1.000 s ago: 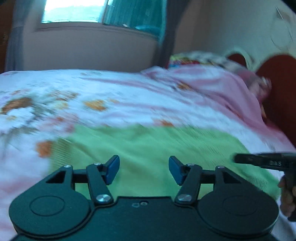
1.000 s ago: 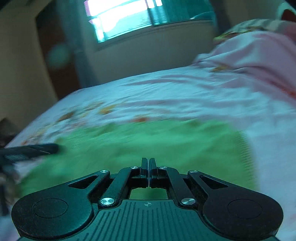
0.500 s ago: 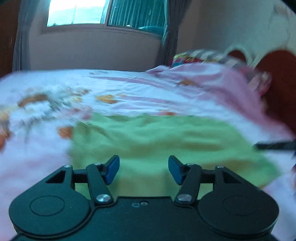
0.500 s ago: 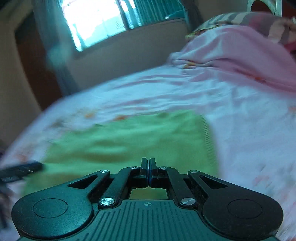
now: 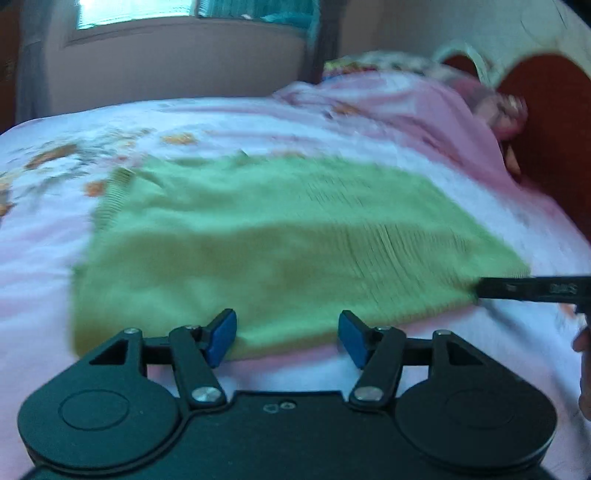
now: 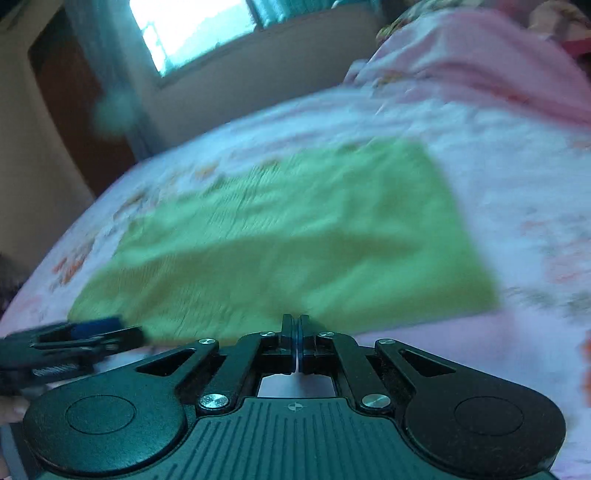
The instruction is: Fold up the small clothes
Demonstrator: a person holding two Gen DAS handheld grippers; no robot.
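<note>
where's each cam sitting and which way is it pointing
Left wrist: on the left gripper, aimed down at the green garment on the floral bedsheet; its jaws are apart, and the right gripper's tip shows at right.
Right wrist: on the right gripper, shut, same aim; the left gripper sits lower left.
Shared: garment, bedsheet, window.

Left gripper (image 5: 287, 338) jaws opening over near edge of green knit garment (image 5: 280, 243), flat on floral bedsheet (image 5: 207, 125); right gripper (image 5: 532, 288) tip at garment's right corner.
</note>
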